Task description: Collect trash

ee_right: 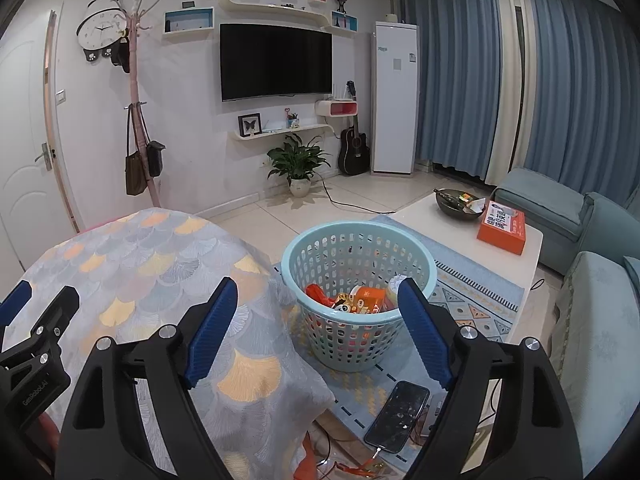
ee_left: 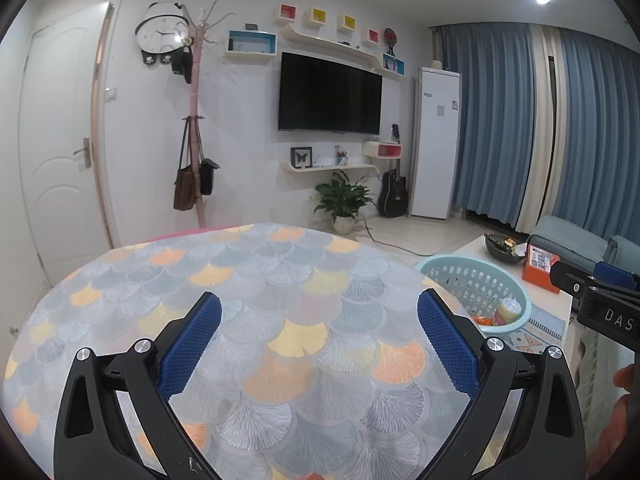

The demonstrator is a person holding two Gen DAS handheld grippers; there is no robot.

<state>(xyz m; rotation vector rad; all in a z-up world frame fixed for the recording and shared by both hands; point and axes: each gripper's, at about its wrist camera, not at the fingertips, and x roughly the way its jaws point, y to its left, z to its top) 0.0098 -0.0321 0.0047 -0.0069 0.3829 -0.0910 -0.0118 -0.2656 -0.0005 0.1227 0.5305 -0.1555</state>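
The right gripper [ee_right: 316, 328] hangs with its blue pads [ee_right: 212, 332] spread wide and nothing between them, above the edge of a table draped in a fan-patterned cloth [ee_right: 160, 280]. The left gripper [ee_left: 320, 344] is likewise spread wide and empty, over the same cloth [ee_left: 280, 300]; its black body shows at the left edge of the right wrist view, and the right gripper's body sits at the right edge of the left wrist view.

Nearest below the right gripper, a phone [ee_right: 398, 416] lies on the rug [ee_right: 480, 296] with a cable plugged in, beside loose orange wires on the floor. Just beyond, between the pads in the right view, stands a light-blue basket [ee_right: 356, 260] on the rug, close beside the draped table. The trash [ee_right: 352, 300] lies inside it: orange and red wrappers and a small cup. From the left wrist, the basket [ee_left: 476, 280] appears to the right of the table edge.

Past the basket is a low white table [ee_right: 440, 216] carrying an orange box [ee_right: 502, 232] and a dark bowl [ee_right: 456, 202]. A grey-blue sofa [ee_right: 560, 208] runs along the right. Farther back, a potted plant [ee_right: 298, 160], a guitar [ee_right: 354, 148] and a coat rack [ee_right: 140, 120] with bags stand by the wall, under a TV [ee_right: 276, 62] and a clock [ee_right: 100, 28]. Blue curtains [ee_right: 460, 80] close the far right.
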